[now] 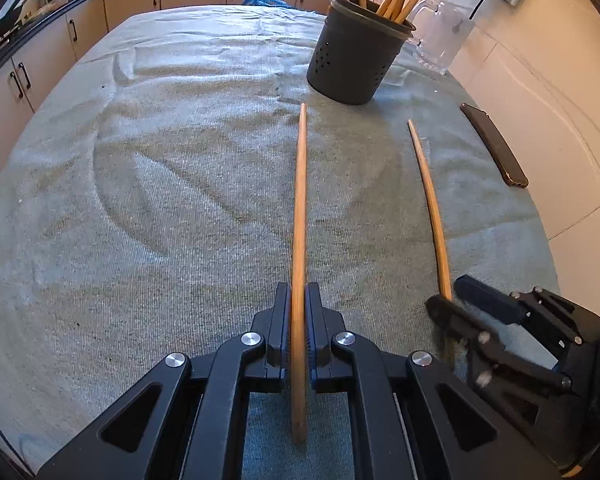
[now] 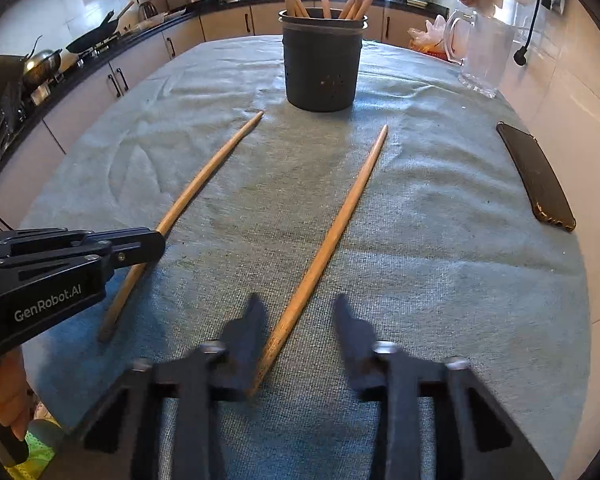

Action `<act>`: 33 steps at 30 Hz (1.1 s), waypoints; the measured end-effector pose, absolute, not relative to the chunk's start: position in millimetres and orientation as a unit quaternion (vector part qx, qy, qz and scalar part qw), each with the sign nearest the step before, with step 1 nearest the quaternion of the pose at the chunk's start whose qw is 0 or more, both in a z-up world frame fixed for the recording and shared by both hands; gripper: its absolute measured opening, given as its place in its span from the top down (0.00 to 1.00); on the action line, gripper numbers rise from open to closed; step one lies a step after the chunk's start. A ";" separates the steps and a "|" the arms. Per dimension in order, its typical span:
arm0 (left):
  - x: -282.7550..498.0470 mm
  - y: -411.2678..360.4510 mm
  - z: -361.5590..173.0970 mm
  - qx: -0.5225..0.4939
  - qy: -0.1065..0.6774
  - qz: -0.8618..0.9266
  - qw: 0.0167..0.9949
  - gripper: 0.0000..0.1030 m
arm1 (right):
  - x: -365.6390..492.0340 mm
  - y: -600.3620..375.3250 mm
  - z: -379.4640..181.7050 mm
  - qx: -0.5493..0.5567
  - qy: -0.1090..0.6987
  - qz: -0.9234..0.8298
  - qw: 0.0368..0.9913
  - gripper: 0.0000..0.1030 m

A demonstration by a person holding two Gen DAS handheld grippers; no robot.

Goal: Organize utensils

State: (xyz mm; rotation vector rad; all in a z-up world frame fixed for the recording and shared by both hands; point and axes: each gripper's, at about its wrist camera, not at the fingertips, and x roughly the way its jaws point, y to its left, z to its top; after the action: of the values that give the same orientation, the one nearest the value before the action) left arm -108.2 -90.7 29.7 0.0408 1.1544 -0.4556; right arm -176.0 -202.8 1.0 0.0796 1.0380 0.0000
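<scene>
Grey-green terry cloth (image 2: pixel 440 280), ribbed and wrinkled, covers a table in a kitchen. Beige cabinets (image 2: pixel 140 64) with dark handles run along the far and left sides under a black counter holding pans and pots. White tiled wall (image 2: pixel 580 128) lies to the right.

At the far end of the cloth stands a dark cylindrical holder (image 2: pixel 322 68) with small holes near its base, filled with upright wooden sticks that fan outward. A clear glass mug (image 2: pixel 482 56) stands to its right, near the wall. A dark phone (image 2: pixel 536 176) lies flat along the right edge of the cloth, well apart from the holder.

Two long, slim, tapered wooden chopsticks lie on the cloth, thin tips toward the holder. The left gripper (image 1: pixel 298 296), black with blue pads, is clamped tight on the left chopstick (image 1: pixel 300 200) near its thick end. The right chopstick (image 2: pixel 336 220) lies between the fingers of the right gripper (image 2: pixel 300 312); these fingers are blurred, a gap shows on each side of the stick, and the left finger seems to touch the thick end, though the blur makes this uncertain.

Nothing lies between the chopsticks and the holder. A hand (image 2: pixel 8 392) grips the left gripper's handle at the lower left.
</scene>
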 end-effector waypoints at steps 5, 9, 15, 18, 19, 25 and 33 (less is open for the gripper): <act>-111.0 -89.3 29.7 0.017 0.538 -0.216 0.815 0.94 | -176.8 -211.0 2.0 0.056 0.505 -0.004 0.861 0.88; -111.7 -88.3 30.3 0.014 0.537 -0.220 0.814 0.94 | -187.6 -216.5 2.2 0.061 0.511 -0.011 0.857 0.91; -112.0 -89.0 29.5 0.014 0.536 -0.219 0.815 0.94 | -203.5 -227.9 1.6 0.081 0.521 -0.019 0.850 0.90; -112.0 -89.2 29.7 0.014 0.536 -0.219 0.815 0.94 | -205.5 -227.7 2.2 0.081 0.522 -0.014 0.849 0.86; -112.1 -89.1 29.7 0.014 0.536 -0.218 0.815 0.94 | -205.6 -226.8 2.2 0.080 0.521 -0.011 0.849 0.81; -111.9 -89.9 29.6 0.014 0.539 -0.217 0.814 0.94 | -198.3 -218.5 1.9 0.068 0.520 -0.005 0.852 0.70; -102.9 -82.7 33.4 -0.001 0.550 -0.217 0.806 0.90 | -185.8 -226.4 2.4 0.078 0.520 0.002 0.851 0.70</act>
State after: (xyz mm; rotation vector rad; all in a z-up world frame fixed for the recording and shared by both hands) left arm -102.9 -82.7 33.4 -0.0017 1.1773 -0.4651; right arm -185.8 -226.4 2.4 0.1640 1.0940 0.0051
